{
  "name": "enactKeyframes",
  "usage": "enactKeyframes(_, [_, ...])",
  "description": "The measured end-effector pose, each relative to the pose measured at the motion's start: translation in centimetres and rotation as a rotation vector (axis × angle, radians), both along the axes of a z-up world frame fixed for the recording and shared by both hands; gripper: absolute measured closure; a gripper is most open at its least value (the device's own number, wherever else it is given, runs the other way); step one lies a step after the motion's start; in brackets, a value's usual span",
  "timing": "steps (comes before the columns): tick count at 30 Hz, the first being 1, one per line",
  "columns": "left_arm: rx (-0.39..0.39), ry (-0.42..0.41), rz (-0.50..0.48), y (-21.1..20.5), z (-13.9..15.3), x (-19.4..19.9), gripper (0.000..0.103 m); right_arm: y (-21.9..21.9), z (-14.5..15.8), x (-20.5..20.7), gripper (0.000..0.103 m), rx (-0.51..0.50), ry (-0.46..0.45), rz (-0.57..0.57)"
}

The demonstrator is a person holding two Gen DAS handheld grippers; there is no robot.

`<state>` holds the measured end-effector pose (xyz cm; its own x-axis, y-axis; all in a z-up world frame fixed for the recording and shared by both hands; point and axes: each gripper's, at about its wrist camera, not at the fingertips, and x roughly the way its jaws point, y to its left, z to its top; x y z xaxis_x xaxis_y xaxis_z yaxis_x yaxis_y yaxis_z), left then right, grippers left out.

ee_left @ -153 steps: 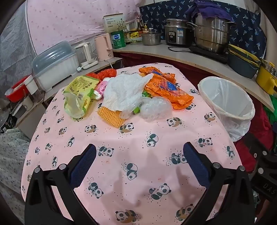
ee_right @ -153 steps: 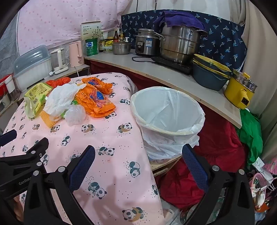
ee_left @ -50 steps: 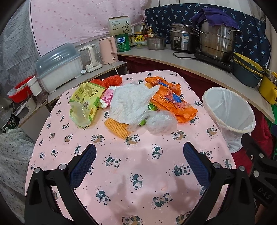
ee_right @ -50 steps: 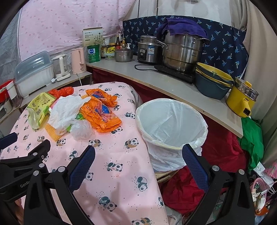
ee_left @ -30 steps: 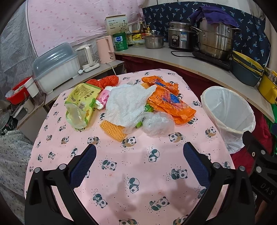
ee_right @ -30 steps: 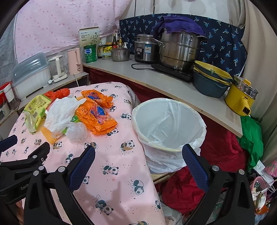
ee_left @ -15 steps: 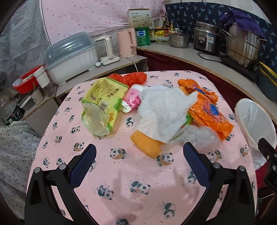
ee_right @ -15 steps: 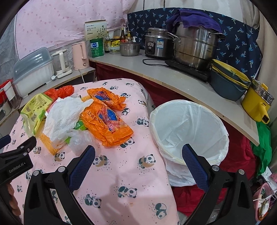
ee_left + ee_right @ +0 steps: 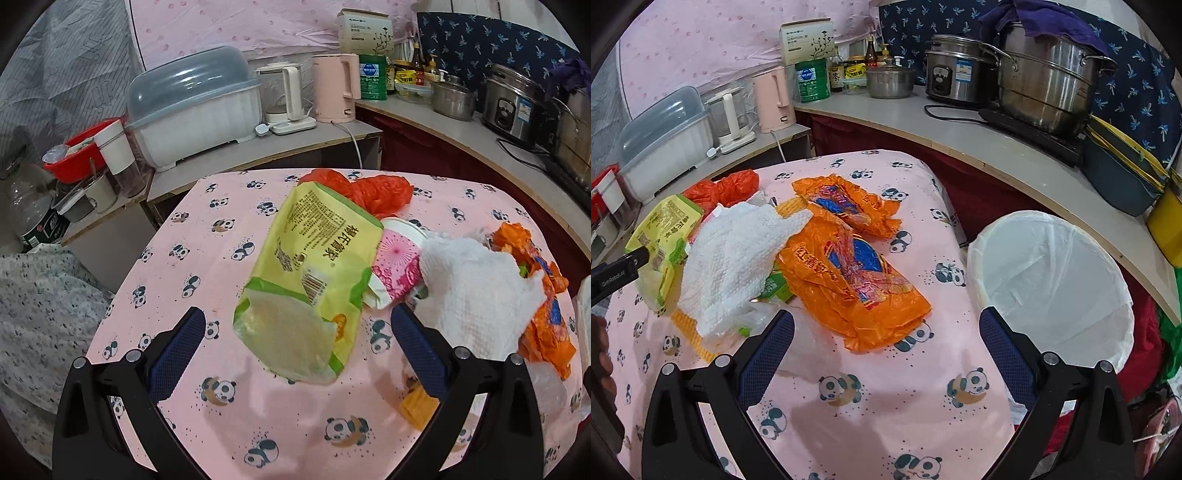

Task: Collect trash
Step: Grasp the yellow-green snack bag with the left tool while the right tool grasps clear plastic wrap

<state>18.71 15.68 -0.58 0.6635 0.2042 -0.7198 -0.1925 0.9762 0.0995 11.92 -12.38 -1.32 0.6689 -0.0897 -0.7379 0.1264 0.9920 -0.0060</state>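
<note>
Left wrist view: the left gripper (image 9: 295, 347) has moved in close over the pink panda table (image 9: 207, 236). Its two fingers are spread wide and hold nothing. Before, it was far back from the trash pile. Now the yellow-green bag (image 9: 310, 280) lies right between its fingers. A pink paper cup (image 9: 395, 269) and a white paper towel (image 9: 476, 295) lie just beside the bag.

The right gripper (image 9: 886, 350) has come closer too, fingers wide apart and empty. The big orange wrapper (image 9: 857, 288) now sits just ahead of it. The white-lined trash bin (image 9: 1052, 280) stands beside the table on the right.
</note>
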Motion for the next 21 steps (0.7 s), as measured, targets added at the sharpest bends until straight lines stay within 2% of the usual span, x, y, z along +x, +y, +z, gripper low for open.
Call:
enactKeyframes(5, [-0.009, 0.02, 0.011, 1.1, -1.0, 2.0, 0.007, 2.2, -0.6, 0.9, 0.007, 0.04, 0.025, 0.075])
enactKeyframes(11, [-0.044, 0.063, 0.02, 2.2, -2.7, 3.6, 0.009, 4.8, -2.6, 2.0, 0.019, 0.035, 0.081, 0.129])
enactKeyframes(12, [-0.05, 0.068, 0.015, 2.2, -2.9, 3.7, 0.014, 5.1, -2.9, 2.1, 0.023, 0.029, 0.089, 0.135])
enactKeyframes(14, [-0.073, 0.094, 0.002, 2.4, -3.4, 3.9, 0.036, 5.5, -3.3, 2.4, 0.026, 0.025, 0.101, 0.143])
enactKeyframes(17, [-0.123, 0.119, -0.001, 2.7, -4.0, 3.8, 0.052, 5.5, -3.9, 2.5, 0.038, 0.044, 0.122, 0.153])
enactKeyframes(18, [-0.129, 0.115, 0.0, 2.8, -4.0, 3.6, 0.055, 5.6, -4.0, 2.5, 0.043, 0.047, 0.127, 0.155])
enactKeyframes(20, [-0.128, 0.108, 0.003, 2.7, -3.9, 3.3, 0.071, 5.7, -4.2, 2.5, 0.053, 0.059, 0.134, 0.166])
enactKeyframes(21, [-0.131, 0.108, 0.0, 2.6, -3.9, 3.1, 0.075, 5.8, -4.2, 2.4, 0.057, 0.065, 0.133, 0.172])
